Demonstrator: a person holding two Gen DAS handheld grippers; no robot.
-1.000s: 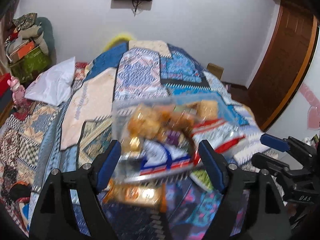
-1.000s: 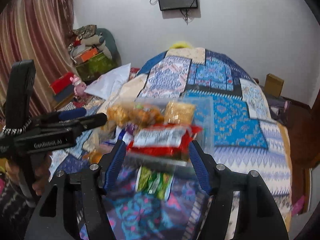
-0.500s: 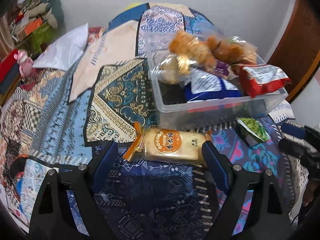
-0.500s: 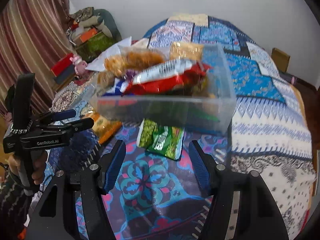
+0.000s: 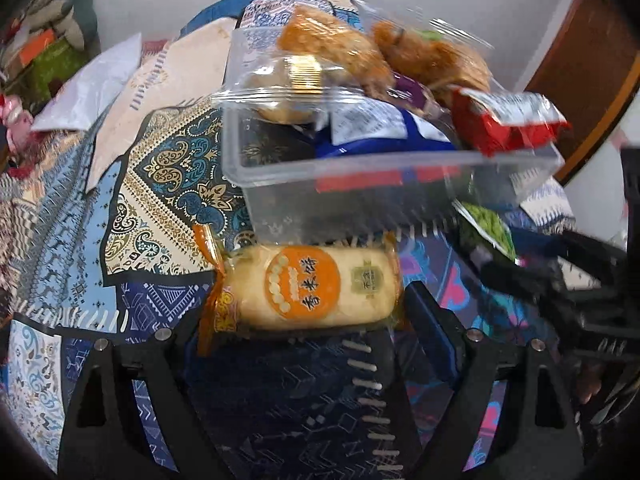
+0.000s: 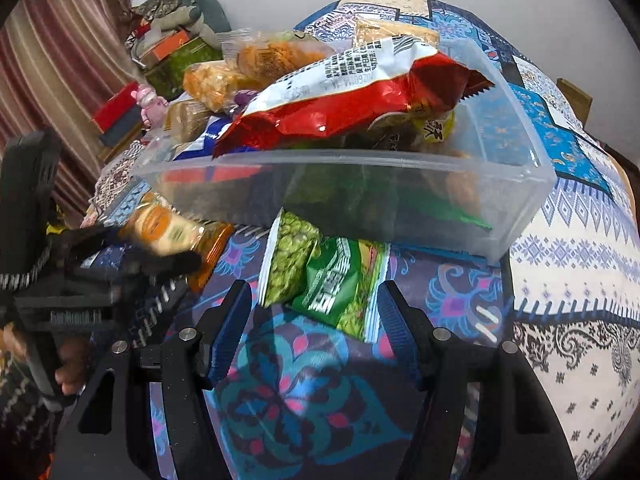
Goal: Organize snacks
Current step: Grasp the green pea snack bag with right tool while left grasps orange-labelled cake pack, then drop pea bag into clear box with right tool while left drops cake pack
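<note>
While most of the snacks already sat heaped in the clear bin (image 6: pixel 400 184) on the bed (image 6: pixel 580 240), two packs lay loose on the quilt just outside its near wall, so the sorting looked mostly done but not finished. Inside the bin I could make out a red bag (image 6: pixel 360 96) riding on top, orange-brown packs behind it and a blue pack lower down; the pile stood above the rim.

Still out were the rice cracker (image 5: pixel 308 286), lying crosswise close against the bin's near wall, and the green pea pack (image 6: pixel 328 276), its far end tucked at the foot of that wall.

The left tongs (image 5: pixel 304 320) stood wide apart, one pad at each end of the rice cracker; whether they touched its wrapper I could not tell. The right tongs (image 6: pixel 316 324) were spread either side of the pea pack's near end, gripping nothing.

By my reckoning, both packs needed lifting into an already crowded bin.
</note>
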